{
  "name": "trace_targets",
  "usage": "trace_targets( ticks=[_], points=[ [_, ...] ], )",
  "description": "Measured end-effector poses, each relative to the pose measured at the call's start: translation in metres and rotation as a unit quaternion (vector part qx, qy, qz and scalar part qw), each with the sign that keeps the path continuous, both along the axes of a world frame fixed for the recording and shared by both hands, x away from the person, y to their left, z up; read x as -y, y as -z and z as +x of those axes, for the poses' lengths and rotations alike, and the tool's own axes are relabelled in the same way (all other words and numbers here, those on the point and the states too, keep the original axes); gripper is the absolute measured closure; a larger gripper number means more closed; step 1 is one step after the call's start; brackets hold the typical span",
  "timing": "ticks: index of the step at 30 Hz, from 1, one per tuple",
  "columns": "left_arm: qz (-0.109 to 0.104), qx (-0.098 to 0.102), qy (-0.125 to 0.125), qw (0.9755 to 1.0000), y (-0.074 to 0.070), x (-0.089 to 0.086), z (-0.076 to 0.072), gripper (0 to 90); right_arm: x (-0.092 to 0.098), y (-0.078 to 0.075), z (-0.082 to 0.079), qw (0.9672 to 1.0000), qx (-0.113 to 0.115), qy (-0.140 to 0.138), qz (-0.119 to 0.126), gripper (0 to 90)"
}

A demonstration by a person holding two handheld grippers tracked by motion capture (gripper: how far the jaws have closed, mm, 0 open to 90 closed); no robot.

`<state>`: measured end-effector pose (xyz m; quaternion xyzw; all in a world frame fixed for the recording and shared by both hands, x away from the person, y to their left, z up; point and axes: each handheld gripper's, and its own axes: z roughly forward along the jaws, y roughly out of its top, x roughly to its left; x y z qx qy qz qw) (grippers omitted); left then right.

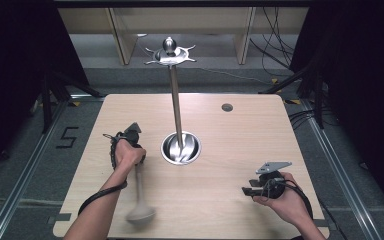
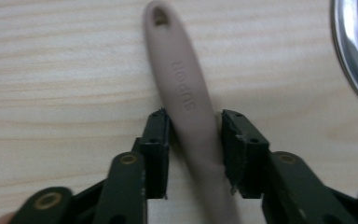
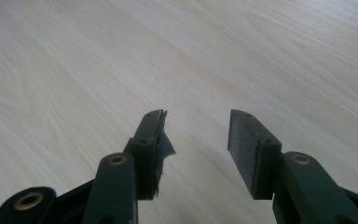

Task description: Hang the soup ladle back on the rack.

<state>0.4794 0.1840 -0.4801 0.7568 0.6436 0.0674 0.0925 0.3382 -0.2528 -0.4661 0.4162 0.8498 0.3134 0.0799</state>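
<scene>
1. My left gripper (image 1: pixel 130 137) sits at the left-centre of the tabletop (image 1: pixel 240 135), held in my left hand (image 1: pixel 128 154), just left of the steel bowl (image 1: pixel 180 148).
2. In the left gripper view its jaws stand on either side of the taupe utensil handle (image 2: pixel 186 102). The left pad presses the handle's side and the right pad looks to touch it too, so I read the jaws as clamped on it, though the contact on the right is hard to judge.
3. The handle runs away from the jaws over the wood and ends in a rounded tip with a hanging hole (image 2: pixel 159 16); raised lettering shows along it.
4. From the high view, the utensil's head (image 1: pixel 140 214) lies near the tabletop's front edge, blurred, so I cannot tell what kind of utensil it is.
5. A polished rod (image 1: pixel 176 100) rises from the steel bowl and carries a hooked metal top (image 1: pixel 170 54).
6. My right gripper (image 1: pixel 260 190) rests in my right hand (image 1: pixel 285 197) near the front right corner, well apart from the bowl.
7. In the right gripper view (image 3: pixel 196 133) its jaws stand apart over bare wood, nothing between them.
</scene>
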Motion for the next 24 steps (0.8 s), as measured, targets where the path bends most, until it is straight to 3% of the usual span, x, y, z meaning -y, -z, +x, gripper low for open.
trace_targets(
  ticks=[3, 5, 9, 12, 14, 17, 18, 23, 24],
  points=[
    [-0.004, 0.020, 0.001, 0.9998, 0.003, 0.001, -0.003, 69.2, 0.000, 0.000, 0.000, 1.0000, -0.007, 0.002, 0.001, 56.1],
    [-0.005, 0.011, 0.015, 0.9998, 0.001, -0.003, -0.004, 69.0, -0.001, 0.000, 0.000, 0.9999, -0.009, 0.004, 0.002, 56.1],
    [-0.021, 0.019, 0.015, 0.9995, 0.002, -0.006, -0.003, 67.6, -0.001, 0.000, 0.000, 1.0000, -0.008, 0.004, 0.002, 55.7],
    [-0.034, 0.028, 0.012, 0.9990, 0.003, -0.010, -0.004, 61.0, 0.000, 0.000, 0.000, 0.9999, -0.009, 0.005, 0.002, 55.3],
    [-0.042, 0.020, 0.014, 0.9988, 0.003, -0.012, -0.006, 52.7, 0.000, 0.000, 0.000, 0.9999, -0.009, 0.007, 0.003, 55.2],
    [-0.045, 0.009, 0.019, 0.9988, 0.003, -0.013, -0.014, 48.5, 0.001, 0.001, 0.001, 1.0000, -0.005, 0.003, 0.001, 55.0],
    [-0.051, 0.007, 0.010, 0.9986, 0.004, -0.013, -0.017, 46.6, 0.000, 0.001, 0.001, 0.9999, -0.009, 0.006, 0.003, 54.9],
    [-0.040, -0.004, 0.015, 0.9991, 0.003, -0.017, -0.026, 43.3, -0.001, 0.003, 0.001, 1.0000, -0.004, 0.003, -0.001, 54.5],
    [-0.033, -0.003, 0.020, 0.9993, 0.003, -0.018, -0.027, 43.9, -0.001, 0.001, 0.001, 0.9999, -0.011, 0.007, 0.001, 54.4]
  ],
)
